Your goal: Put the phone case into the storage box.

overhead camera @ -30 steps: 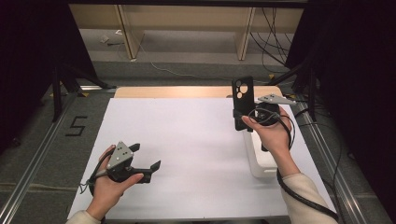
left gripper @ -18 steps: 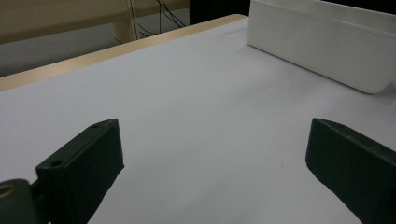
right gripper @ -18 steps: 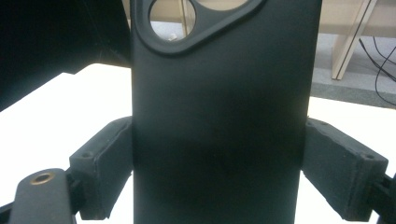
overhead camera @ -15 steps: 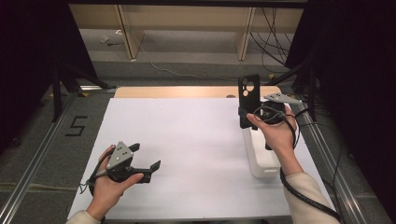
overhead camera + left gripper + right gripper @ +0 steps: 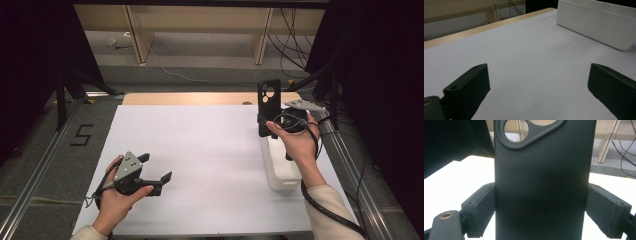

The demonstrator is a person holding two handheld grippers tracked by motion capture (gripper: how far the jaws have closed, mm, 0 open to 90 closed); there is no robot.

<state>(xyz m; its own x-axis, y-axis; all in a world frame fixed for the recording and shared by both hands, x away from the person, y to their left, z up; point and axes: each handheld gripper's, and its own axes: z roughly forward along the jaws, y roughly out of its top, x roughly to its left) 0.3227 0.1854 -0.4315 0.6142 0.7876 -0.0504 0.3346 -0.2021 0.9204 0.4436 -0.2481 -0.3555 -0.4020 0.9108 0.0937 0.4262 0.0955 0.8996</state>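
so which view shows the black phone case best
The right gripper view: the phone case stands upright and close, with the camera cutout at its top, pressed between the right gripper's fingers. The high view shows the whole case small, raised above the white bin. The left gripper view looks across the bare table to the bin.

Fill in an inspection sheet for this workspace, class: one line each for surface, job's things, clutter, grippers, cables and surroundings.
Surface: white table top, wooden strip along the far edge.
Job's things: black phone case held upright above the table; white tray at the right side.
Clutter: nothing seen.
Grippers: right gripper clamped on the phone case's sides; left gripper open, low over the table, nothing between its jaws.
Cables: black cable trailing along the right forearm; more cables on the floor beyond.
Surroundings: dark curtains either side, metal rails, floor marking "5".
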